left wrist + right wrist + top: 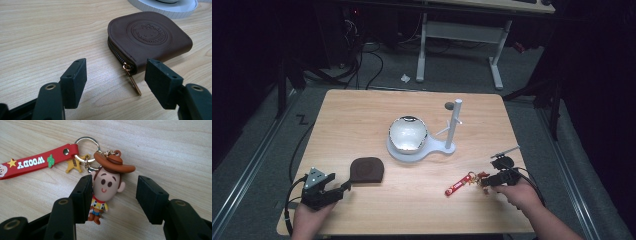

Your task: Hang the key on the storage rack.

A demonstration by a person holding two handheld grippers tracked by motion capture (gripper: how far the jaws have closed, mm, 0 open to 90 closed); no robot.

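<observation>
Right up close, the right gripper had its jaws spread wide around a little cowboy figure lying flat on the bench, one jaw touching its side. Its red strap trailed off from the ring. Over on the left, the left gripper sat wide too, just short of the brown zip pouch, its gold pull lying between the jaws.
</observation>
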